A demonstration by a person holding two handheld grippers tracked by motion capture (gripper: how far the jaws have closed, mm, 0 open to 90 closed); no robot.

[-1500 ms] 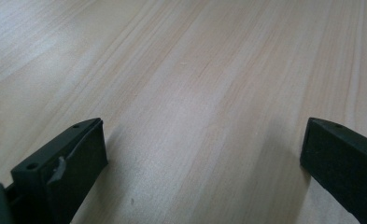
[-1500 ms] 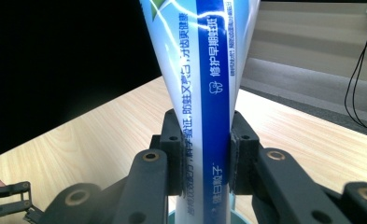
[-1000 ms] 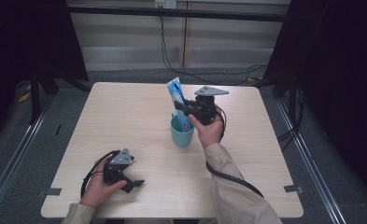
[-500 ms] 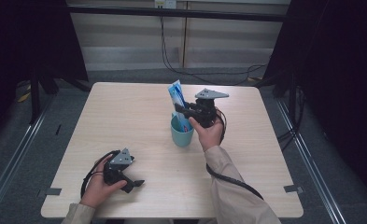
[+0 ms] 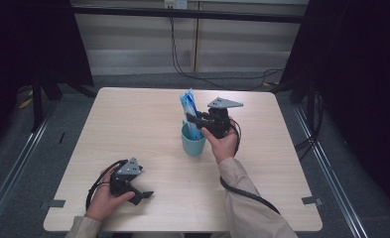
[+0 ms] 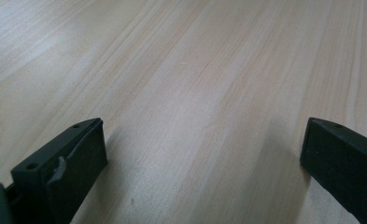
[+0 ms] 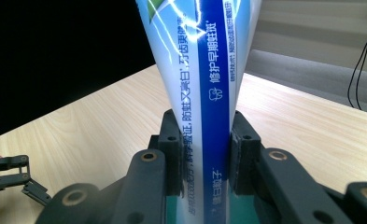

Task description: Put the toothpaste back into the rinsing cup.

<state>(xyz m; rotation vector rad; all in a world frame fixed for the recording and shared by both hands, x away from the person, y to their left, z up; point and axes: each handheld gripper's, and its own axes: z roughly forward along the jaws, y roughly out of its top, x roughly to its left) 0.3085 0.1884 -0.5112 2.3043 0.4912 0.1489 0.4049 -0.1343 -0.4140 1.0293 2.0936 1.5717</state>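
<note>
A blue and white toothpaste tube (image 5: 188, 108) stands upright with its lower end inside a teal cup (image 5: 193, 140) at the table's middle. My right gripper (image 5: 196, 120) is shut on the tube just above the cup's rim; in the right gripper view both pads press the tube (image 7: 204, 88) from either side. My left gripper (image 5: 142, 194) rests on the table near the front left edge, held by a hand. In the left gripper view its jaws stand wide apart over bare wood, nothing between them.
The light wooden table (image 5: 133, 124) has bare room around the cup. Dark curtains stand at left and right, and cables run along the floor behind the far edge. A black cable (image 5: 244, 191) trails from the right gripper across the front of the table.
The right gripper and the tube have shifted very slightly; the tube stays in the cup. The left gripper has not moved.
</note>
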